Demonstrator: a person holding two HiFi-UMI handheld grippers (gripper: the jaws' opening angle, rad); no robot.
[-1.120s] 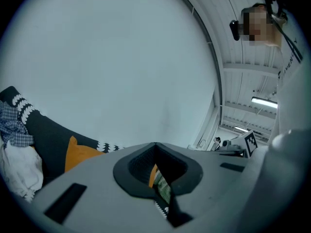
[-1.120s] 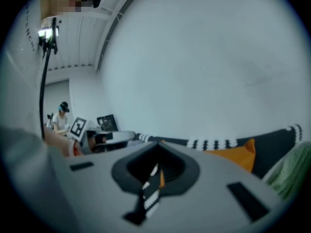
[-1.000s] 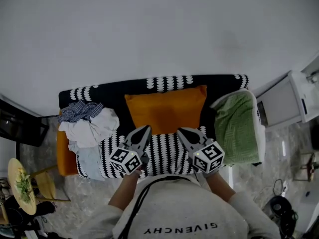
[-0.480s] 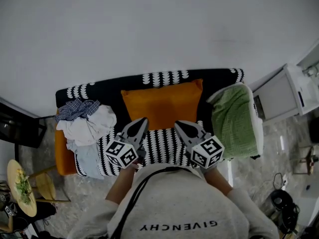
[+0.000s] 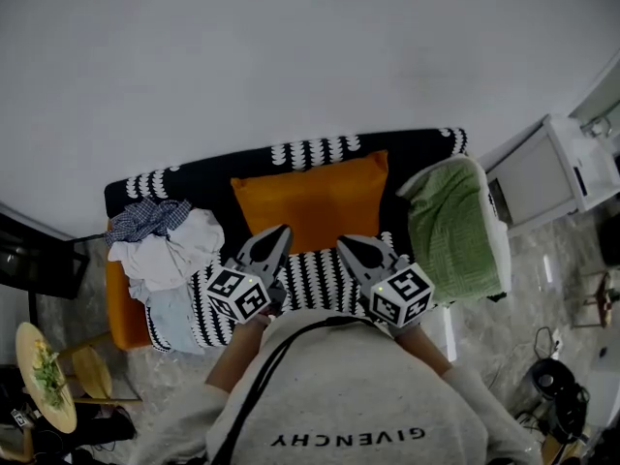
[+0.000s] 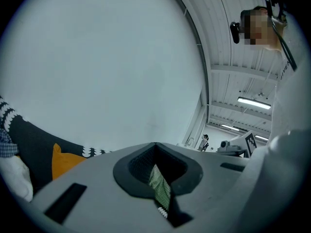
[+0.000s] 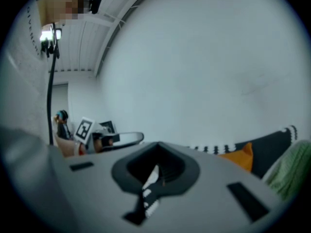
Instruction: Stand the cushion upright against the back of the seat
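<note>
Two handheld grippers hover over the front of the sofa (image 5: 208, 180), the left gripper (image 5: 277, 232) and the right gripper (image 5: 347, 244) side by side. Each has its jaws pressed together with nothing held; only a thin sliver of the cloth beyond shows through each slit. Both tips point toward the sofa's backrest, above the black-and-white patterned throw (image 5: 315, 274) that covers the seat and runs on along the top of the back.

From where I stand, the orange cushion (image 5: 310, 200) is upright in the middle of the sofa, leaning flat against the backrest with its lower edge down on the seat. It sits just beyond the two gripper tips, and I cannot tell whether either tip brushes it.

A green blanket (image 5: 450, 235) hangs over the sofa's right arm. At the sofa's left end lies a heap of white laundry (image 5: 170, 255) with a checked shirt (image 5: 145, 218) on top.

A white cabinet (image 5: 542, 174) stands past the sofa's right end. A small round yellow table (image 5: 60, 413) with something leafy on it stands on the floor off the sofa's left front corner.

The person holding the grippers wears a pale sweatshirt (image 5: 339, 405) and stands close against the sofa's front edge
</note>
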